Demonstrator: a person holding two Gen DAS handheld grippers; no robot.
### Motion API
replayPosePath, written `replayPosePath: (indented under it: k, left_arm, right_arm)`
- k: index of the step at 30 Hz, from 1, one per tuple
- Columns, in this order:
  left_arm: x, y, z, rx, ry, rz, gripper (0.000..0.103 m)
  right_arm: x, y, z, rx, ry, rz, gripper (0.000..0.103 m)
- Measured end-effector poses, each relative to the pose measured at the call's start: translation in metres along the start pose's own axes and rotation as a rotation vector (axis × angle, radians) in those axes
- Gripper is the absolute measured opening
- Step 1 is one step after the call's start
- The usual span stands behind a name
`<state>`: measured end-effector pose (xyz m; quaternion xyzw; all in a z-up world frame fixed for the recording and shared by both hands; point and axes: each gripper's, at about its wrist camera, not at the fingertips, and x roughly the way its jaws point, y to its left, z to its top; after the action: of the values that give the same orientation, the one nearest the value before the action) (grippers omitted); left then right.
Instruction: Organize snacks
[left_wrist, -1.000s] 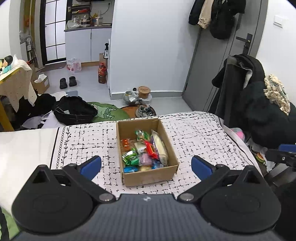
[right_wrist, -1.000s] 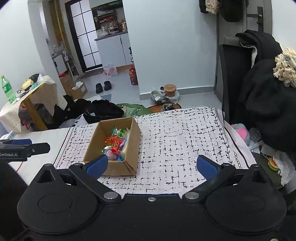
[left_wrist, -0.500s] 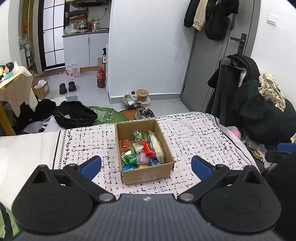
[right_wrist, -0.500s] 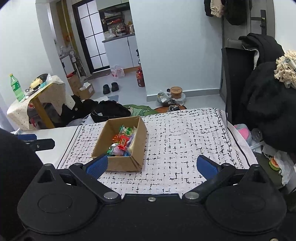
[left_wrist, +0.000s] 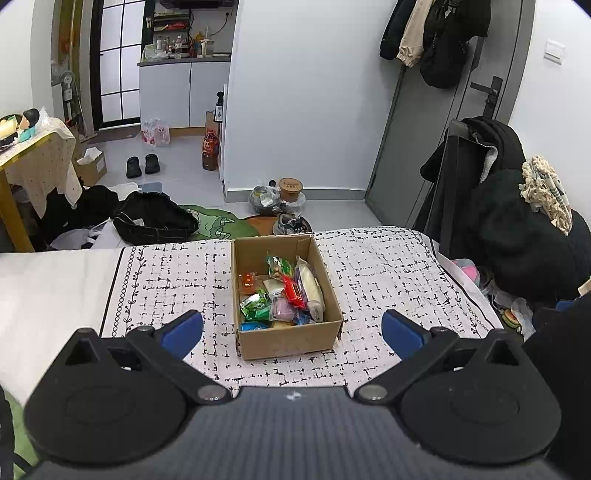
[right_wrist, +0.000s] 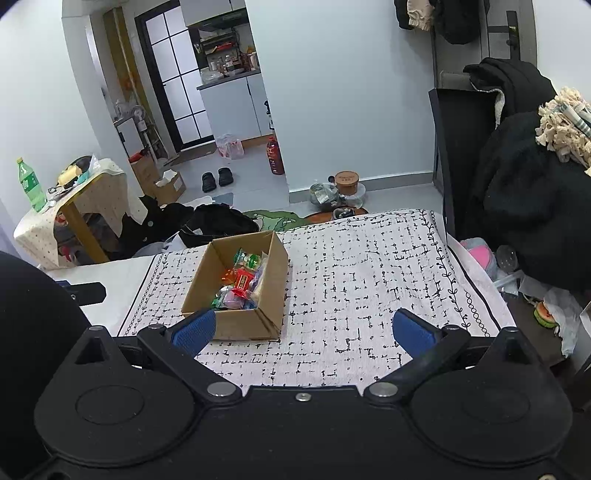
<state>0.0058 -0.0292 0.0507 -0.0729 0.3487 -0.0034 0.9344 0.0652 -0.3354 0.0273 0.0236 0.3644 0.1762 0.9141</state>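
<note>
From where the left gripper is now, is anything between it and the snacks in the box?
Only the box's own near wall. The left gripper is open and faces the cardboard box over bare tablecloth; the snacks lie below the rim, so go in from above.

An open brown cardboard box (left_wrist: 286, 339) sits upright on the patterned black-and-white cloth (left_wrist: 388, 273) covering the counter, its flaps folded down inside. It holds a loose heap of wrapped snacks (left_wrist: 282, 295): a long pale packet (left_wrist: 309, 286) along the right wall, a red one (left_wrist: 293, 291), green ones (left_wrist: 255, 306), an orange one (left_wrist: 246, 280), plus pink and blue pieces.
</note>
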Motion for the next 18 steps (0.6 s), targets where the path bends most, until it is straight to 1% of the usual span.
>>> replayPosePath:
  k: [8,12,18]
  left_arm:
    - [0.0028,-0.0024,0.0001,0.005,-0.002,0.005,0.103]
    - [0.0071,0.0001,-0.0008,-0.007,0.017,-0.012,0.103]
    - [0.0088,0.0005,0.0000,0.011,0.022,-0.013,0.103]
  right_arm:
    - [0.0027,0.0021,-0.0012,-0.003,0.004,0.001,0.103]
    - [0.0039,0.0047,-0.0008,-0.009,0.009,0.000,0.103]
    - [0.0045,0.0076,0.0006,-0.011,0.014,0.003,0.103]
